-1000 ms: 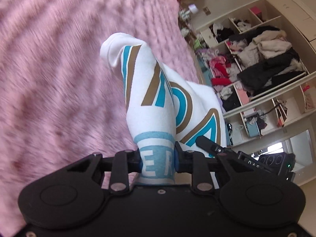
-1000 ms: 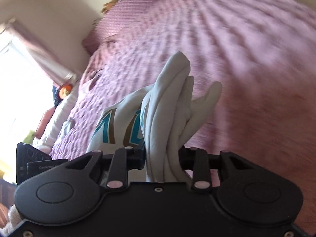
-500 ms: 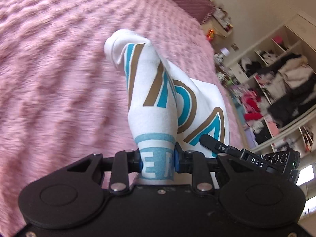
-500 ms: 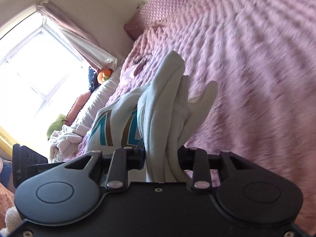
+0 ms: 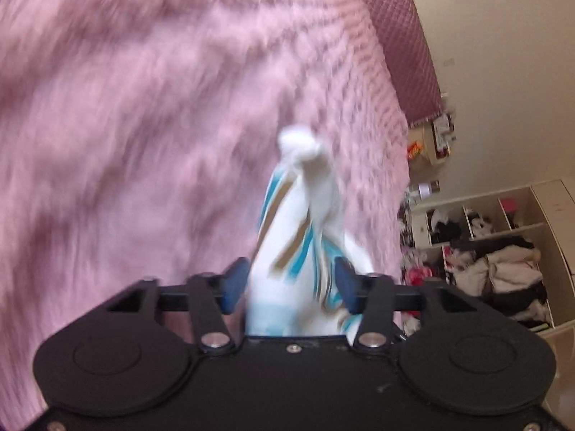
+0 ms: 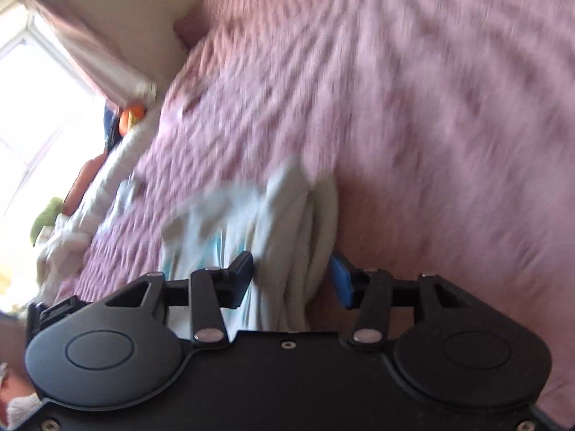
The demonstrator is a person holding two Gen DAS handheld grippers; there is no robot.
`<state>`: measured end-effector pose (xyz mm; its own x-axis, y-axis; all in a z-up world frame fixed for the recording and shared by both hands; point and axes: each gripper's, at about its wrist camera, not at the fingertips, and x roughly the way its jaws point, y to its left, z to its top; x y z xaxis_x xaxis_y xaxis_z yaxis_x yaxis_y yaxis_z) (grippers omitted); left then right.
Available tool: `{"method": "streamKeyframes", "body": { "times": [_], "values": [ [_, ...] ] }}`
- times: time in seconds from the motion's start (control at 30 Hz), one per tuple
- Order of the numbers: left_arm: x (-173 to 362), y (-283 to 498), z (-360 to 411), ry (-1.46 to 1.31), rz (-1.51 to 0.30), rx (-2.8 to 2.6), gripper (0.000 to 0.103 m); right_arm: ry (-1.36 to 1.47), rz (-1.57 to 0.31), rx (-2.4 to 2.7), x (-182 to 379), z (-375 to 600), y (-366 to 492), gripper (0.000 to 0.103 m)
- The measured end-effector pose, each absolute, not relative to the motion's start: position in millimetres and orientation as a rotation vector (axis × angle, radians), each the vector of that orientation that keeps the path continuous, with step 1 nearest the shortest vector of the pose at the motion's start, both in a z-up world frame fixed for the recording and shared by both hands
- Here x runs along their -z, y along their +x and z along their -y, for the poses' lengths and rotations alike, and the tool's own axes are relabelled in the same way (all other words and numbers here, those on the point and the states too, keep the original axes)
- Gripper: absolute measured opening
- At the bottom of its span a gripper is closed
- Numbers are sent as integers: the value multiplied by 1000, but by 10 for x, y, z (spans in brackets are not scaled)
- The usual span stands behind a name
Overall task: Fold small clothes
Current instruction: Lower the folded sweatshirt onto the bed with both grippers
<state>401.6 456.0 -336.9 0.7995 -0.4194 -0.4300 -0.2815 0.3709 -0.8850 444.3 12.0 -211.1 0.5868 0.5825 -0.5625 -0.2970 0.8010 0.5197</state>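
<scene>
A small white garment [image 5: 302,244] with teal and brown lettering lies bunched between the fingers of my left gripper [image 5: 290,283], whose jaws now stand apart with the cloth loose between them. In the right wrist view the same white garment [image 6: 284,230] sits between the spread fingers of my right gripper [image 6: 293,280], with a gap beside the right blue pad. Both views are blurred by motion. The garment rests over the pink bedspread [image 5: 143,125].
The pink bedspread [image 6: 431,125] fills both views. Open white shelves [image 5: 503,251] stuffed with clothes stand at the right beyond the bed's edge. A bright window [image 6: 36,107] and a pile of white laundry [image 6: 61,237] sit at the left.
Both grippers have opened and let go of the garment, which has dropped lower between the fingers. Both cameras have swung, blurring the bed.
</scene>
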Motion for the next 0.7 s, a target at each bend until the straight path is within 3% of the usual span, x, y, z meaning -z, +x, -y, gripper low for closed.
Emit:
{"method": "streamKeyframes", "body": {
  "times": [0.1, 0.3, 0.33, 0.37, 0.4, 0.6, 0.7],
  "values": [
    [3374, 4369, -4648, -1222, -715, 62, 58, 399, -693, -553, 1933, -183, 4471, 48],
    [3524, 4940, -4547, -1343, -720, 10, 62, 298, -769, -725, 1975, -636, 4575, 48],
    [3507, 4981, -4530, -1350, -681, -13, 57, 270, -794, -715, 2013, -707, 4598, 47],
    [3465, 5008, -4522, -1333, -625, -10, 38, 229, -808, -674, 2057, -767, 4616, 43],
    [3384, 5035, -4522, -1293, -555, 4, 32, 183, -810, -615, 2087, -795, 4647, 41],
    [3126, 4905, -4655, -1230, -348, -124, 29, 292, -847, -512, 2213, -573, 4803, 34],
    [2987, 4793, -4745, -1190, -395, -63, 29, 311, -770, -490, 2044, -499, 4691, 43]
  ]
}}
